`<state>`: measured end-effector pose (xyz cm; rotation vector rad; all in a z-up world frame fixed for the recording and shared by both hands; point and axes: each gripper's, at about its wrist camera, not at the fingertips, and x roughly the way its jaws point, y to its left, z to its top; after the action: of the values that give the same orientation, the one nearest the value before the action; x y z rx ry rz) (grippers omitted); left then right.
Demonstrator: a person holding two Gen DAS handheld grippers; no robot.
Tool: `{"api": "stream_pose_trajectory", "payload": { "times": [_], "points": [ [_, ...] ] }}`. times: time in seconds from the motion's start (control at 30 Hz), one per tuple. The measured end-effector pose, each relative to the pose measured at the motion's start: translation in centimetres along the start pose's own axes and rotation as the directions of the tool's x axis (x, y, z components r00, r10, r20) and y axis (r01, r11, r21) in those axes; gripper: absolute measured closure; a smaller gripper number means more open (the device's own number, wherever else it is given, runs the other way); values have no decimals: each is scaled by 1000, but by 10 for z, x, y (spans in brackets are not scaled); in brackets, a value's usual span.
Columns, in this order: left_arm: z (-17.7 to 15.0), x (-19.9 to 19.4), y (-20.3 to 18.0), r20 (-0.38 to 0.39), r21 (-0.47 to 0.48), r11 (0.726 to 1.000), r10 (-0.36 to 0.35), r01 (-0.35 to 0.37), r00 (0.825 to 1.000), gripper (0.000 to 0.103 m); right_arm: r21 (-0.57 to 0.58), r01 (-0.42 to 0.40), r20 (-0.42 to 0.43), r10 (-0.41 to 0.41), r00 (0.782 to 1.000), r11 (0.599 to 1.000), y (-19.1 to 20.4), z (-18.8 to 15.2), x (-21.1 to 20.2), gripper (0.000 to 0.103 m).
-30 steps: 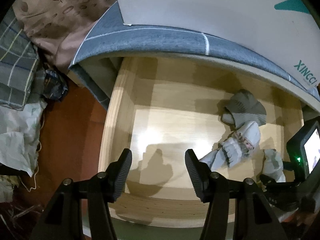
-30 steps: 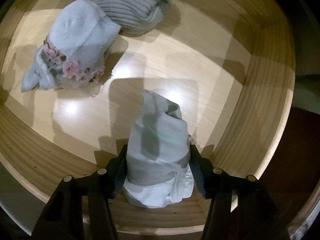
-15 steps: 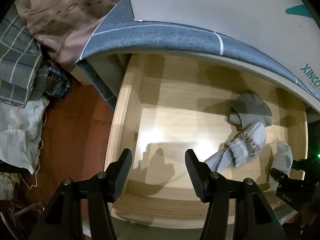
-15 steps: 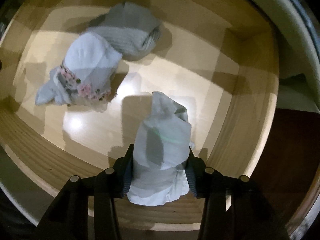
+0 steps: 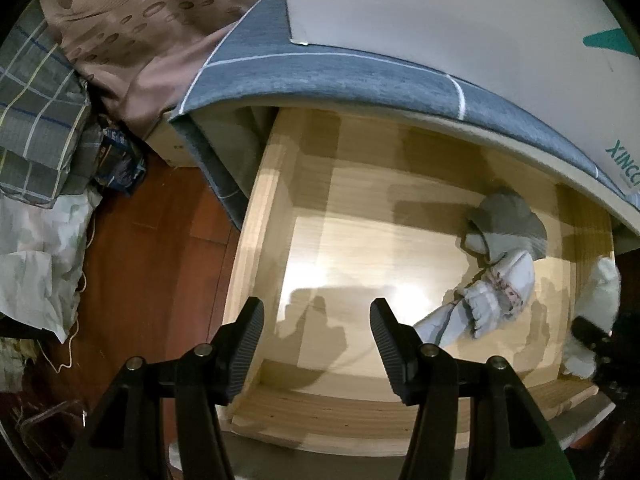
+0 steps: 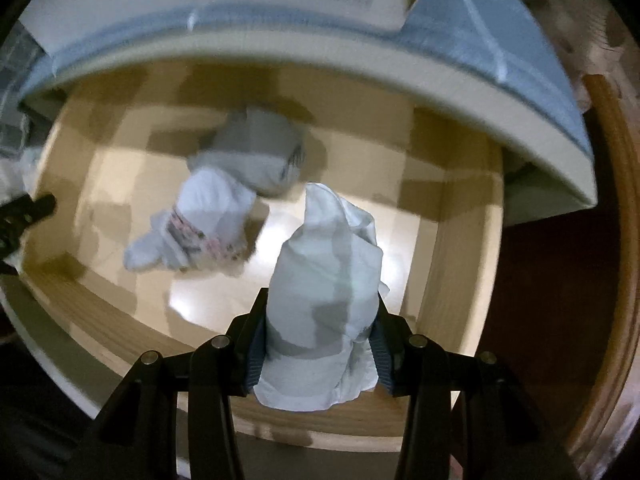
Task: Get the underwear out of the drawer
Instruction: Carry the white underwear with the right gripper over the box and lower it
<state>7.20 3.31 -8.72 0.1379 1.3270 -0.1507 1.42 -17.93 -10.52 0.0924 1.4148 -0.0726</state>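
Observation:
A light wooden drawer (image 5: 256,236) stands pulled out from under a bed. My right gripper (image 6: 318,342) is shut on a rolled white underwear (image 6: 324,288) and holds it above the drawer's front right part; the roll also shows at the right edge of the left wrist view (image 5: 598,304). A white garment with a pink floral band (image 6: 200,228) and a grey ribbed one (image 6: 260,148) lie on the drawer floor; both show in the left wrist view (image 5: 492,300). My left gripper (image 5: 318,322) is open and empty above the drawer's front left.
The mattress with a grey-blue cover (image 5: 360,76) overhangs the drawer's back. A white box marked XINCCI (image 5: 460,12) lies on it. Checked and brown fabric (image 5: 36,120) and a pale bag (image 5: 36,256) lie on the reddish floor (image 5: 152,272) to the left.
My right gripper has risen and pulled back with the white roll, from just above the drawer floor to well above it. My left gripper has drifted left and up, still open.

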Motion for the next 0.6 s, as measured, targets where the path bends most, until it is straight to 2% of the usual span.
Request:
{"api": "stream_pose_trajectory", "payload": {
  "times": [0.27, 0.37, 0.6],
  "points": [
    [0, 1, 4, -9, -21, 1000, -11, 11, 1000, 47, 11, -72, 115, 70, 991, 997, -1, 1, -43, 61],
    [0, 1, 7, -9, -31, 999, -15, 15, 1000, 47, 10, -89, 154, 86, 984, 996, -12, 0, -67, 61],
    [0, 1, 10, -10, -51, 999, -16, 15, 1000, 47, 9, -107, 258, 101, 961, 994, -11, 13, -116, 61]
  ]
}}
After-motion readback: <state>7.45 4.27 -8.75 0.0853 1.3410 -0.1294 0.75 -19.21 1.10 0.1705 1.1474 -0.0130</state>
